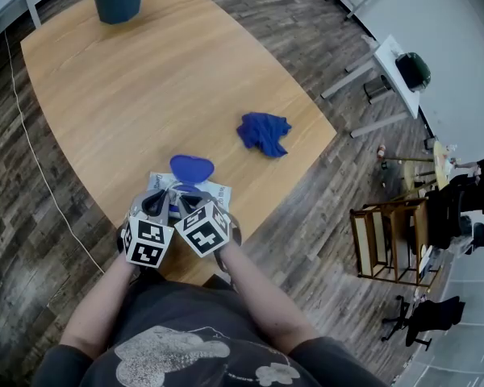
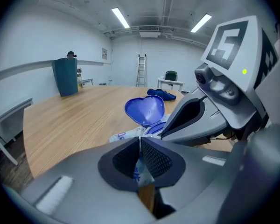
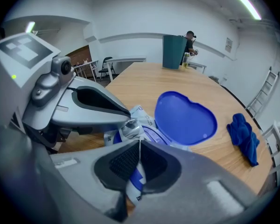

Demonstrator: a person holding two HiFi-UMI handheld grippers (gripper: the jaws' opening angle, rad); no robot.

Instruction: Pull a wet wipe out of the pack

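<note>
Both of your grippers sit at the near edge of the pack [image 1: 219, 190], at the lower middle of the head view, close to the bench [image 1: 145, 79] edge. The lid [image 3: 184, 118] is open, tipped back toward the upper right of the right gripper view.

The left gripper [image 2: 140, 143] has its jaws closed on a thin fold of white film with blue print, which looks like the pack's own wrapper. In the right gripper view its tip pinches crumpled film at the pack's left corner, so it reads as the anchor.

The right gripper [image 3: 140, 148] also has its jaws pressed together, with a strip of white and blue printed material between the pads. That looks more like wrapper than wipe, though I can't be sure.

What matters is the opening [image 3: 151, 133]. Its blue ring lies just beyond the right jaws' tips, between them and the raised lid, up and slightly right in that view. The right gripper is plainly the nearer one. No wipe shows standing out of the ring.

If you have caught wrapper, you would want to let go and reach a little farther toward the lid. The pull should then run upward, away from the left grip, or the whole pack may lift.
</note>
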